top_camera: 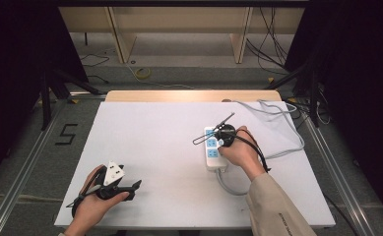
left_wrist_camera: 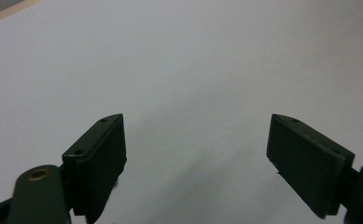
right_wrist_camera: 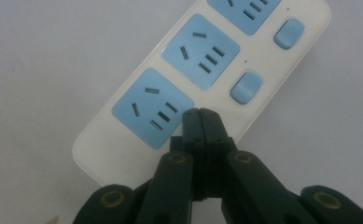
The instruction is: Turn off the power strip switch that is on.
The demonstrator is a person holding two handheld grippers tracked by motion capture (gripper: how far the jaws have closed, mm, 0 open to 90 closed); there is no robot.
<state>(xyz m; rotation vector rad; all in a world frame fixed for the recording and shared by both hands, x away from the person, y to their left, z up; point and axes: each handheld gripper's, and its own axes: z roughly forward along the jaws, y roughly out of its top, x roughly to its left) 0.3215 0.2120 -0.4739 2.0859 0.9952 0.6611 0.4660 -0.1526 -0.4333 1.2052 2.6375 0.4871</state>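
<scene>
Your right hand-held gripper point(right_wrist_camera: 200, 112) is squeezed shut, holding nothing, over the power strip point(right_wrist_camera: 207, 70). Push crooked and it could slide across the worktop point(top_camera: 149, 147). Your left hand-held gripper point(left_wrist_camera: 195, 158) gapes wide.

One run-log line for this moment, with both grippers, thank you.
right gripper: shut, tips over power strip | left gripper: open, nothing between jaws, above table

The left claw point(left_wrist_camera: 195, 154) hangs wide open over what looks like bare white table point(left_wrist_camera: 193, 60).
</scene>
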